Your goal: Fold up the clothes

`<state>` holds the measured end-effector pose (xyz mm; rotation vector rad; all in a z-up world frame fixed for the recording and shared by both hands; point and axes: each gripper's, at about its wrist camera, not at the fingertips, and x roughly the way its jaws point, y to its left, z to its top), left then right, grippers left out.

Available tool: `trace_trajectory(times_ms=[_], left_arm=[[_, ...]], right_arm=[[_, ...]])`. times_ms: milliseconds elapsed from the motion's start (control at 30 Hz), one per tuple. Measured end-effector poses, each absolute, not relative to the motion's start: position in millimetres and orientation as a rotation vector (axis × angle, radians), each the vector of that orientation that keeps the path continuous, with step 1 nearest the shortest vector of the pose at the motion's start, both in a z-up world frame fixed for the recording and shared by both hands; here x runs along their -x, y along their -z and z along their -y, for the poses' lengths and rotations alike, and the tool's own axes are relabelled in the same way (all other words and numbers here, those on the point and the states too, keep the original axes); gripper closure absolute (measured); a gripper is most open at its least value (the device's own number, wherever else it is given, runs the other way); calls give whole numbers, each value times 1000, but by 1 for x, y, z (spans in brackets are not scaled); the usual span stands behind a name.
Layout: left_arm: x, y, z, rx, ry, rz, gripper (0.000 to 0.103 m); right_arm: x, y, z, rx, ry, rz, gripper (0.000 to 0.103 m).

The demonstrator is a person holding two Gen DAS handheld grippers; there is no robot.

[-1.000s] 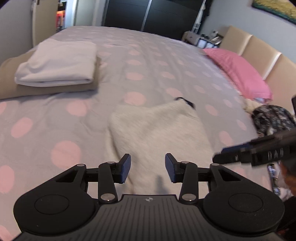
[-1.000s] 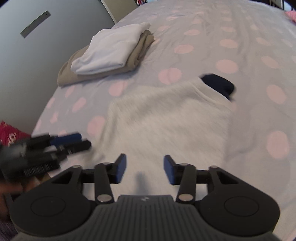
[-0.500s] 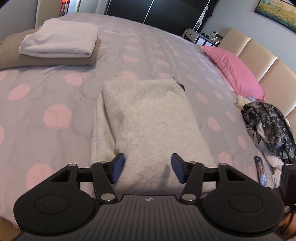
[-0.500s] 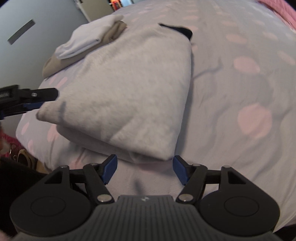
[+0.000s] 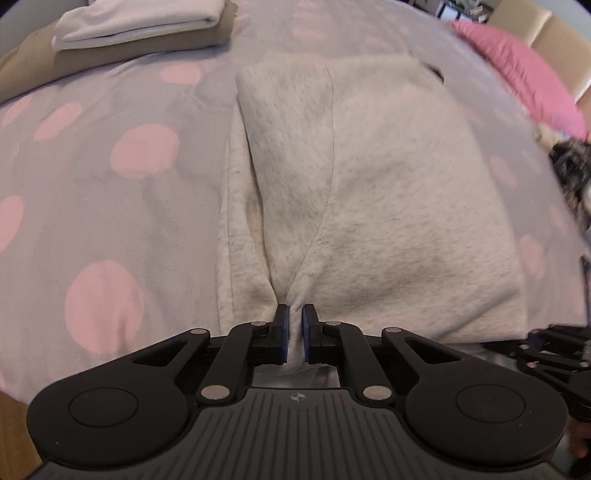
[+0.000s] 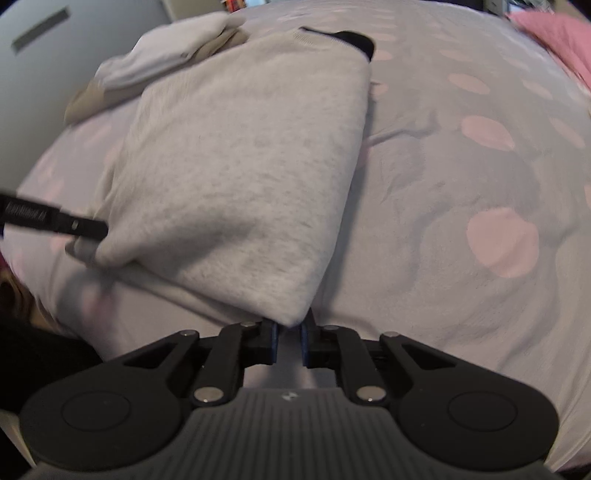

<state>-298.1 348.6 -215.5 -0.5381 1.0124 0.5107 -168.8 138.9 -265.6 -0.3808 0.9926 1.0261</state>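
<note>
both grippers, spread apart half a second ago, are now clamped: the left gripper point(image 5: 294, 330) and right gripper point(image 6: 287, 341) each pinch one near corner of one folded grey sweater point(image 5: 373, 192) laid on the spotted bedspread point(image 5: 110, 184); two folded garments point(image 5: 140, 22) are stacked behind.

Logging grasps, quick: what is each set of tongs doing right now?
Left tongs: shut on the grey sweater, near edge.
Right tongs: shut on the sweater's near corner.
</note>
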Motion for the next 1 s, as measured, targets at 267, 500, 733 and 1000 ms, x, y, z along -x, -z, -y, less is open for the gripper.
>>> trace_trajectory(times_ms=[267, 500, 733, 1000], left_arm=[[300, 223, -347, 510, -527, -1024, 97], [318, 186, -335, 483, -540, -904, 91], [303, 147, -313, 392, -505, -787, 91], [248, 156, -276, 279, -381, -826, 90]], right_arm=[[159, 272, -123, 401, -1001, -1038, 103], [155, 244, -110, 329, -981, -920, 98], [165, 209, -123, 320, -1054, -754, 97], [164, 204, -152, 352, -1136, -752, 87]])
